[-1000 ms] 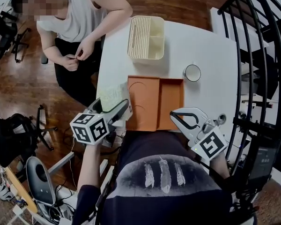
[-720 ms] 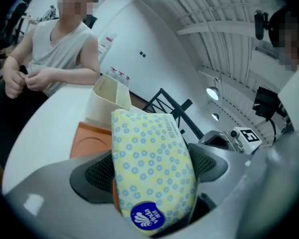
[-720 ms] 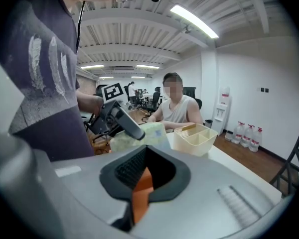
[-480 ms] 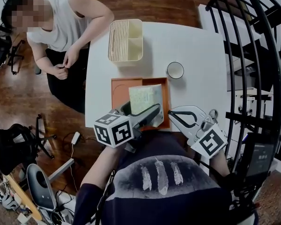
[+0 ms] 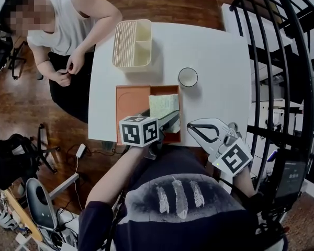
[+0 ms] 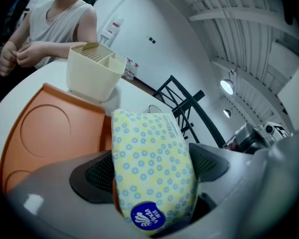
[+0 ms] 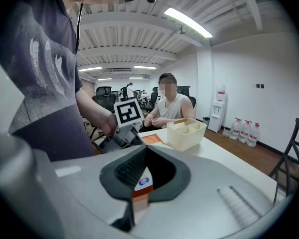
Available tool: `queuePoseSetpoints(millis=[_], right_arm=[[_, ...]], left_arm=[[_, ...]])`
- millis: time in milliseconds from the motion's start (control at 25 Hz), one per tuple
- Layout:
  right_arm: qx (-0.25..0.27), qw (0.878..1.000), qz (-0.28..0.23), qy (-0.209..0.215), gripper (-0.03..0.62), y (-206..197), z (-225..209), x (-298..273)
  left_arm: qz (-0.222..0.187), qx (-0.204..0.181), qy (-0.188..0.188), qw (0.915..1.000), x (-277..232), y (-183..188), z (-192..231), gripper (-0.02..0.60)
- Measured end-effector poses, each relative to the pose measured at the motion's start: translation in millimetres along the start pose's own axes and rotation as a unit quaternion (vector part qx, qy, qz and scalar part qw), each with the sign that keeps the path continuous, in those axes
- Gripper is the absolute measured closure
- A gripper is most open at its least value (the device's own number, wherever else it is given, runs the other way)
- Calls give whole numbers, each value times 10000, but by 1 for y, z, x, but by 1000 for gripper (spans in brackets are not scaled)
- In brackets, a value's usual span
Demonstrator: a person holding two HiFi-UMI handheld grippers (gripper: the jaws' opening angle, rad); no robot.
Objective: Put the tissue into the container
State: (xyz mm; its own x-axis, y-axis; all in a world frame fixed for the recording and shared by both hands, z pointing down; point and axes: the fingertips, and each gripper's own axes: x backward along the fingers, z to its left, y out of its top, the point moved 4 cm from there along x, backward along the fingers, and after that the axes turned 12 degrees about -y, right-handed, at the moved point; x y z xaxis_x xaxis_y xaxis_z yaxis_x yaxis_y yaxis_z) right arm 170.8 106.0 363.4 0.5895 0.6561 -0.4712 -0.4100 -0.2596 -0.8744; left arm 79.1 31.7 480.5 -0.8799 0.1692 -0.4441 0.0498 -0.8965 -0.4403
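Clamping the tissue pack [image 6: 149, 168] by its sides, the left tool [image 5: 170, 116] poises it over the orange tray [image 5: 132, 101] for lowering; the right tool [image 5: 192, 127] idles closed.

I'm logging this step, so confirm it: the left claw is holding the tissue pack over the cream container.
Not quite. The left claw holds the tissue pack over the orange tray, not the cream container, which stands farther back. The head view shows it.
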Motion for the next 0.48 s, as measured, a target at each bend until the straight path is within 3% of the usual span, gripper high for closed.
queuePoseSetpoints(millis=[80, 200, 480], right_arm=[[-16, 10000, -37, -4, 591, -3, -1, 3], [-106, 9999, -44, -1, 591, -5, -1, 8], [-164, 9998, -73, -10, 591, -12, -4, 22]], left_arm=[[168, 88, 203, 9996, -12, -9, 11, 118], [374, -159, 421, 9983, -22, -15, 14, 111], [270, -553, 651, 9960, -17, -13, 6, 107]])
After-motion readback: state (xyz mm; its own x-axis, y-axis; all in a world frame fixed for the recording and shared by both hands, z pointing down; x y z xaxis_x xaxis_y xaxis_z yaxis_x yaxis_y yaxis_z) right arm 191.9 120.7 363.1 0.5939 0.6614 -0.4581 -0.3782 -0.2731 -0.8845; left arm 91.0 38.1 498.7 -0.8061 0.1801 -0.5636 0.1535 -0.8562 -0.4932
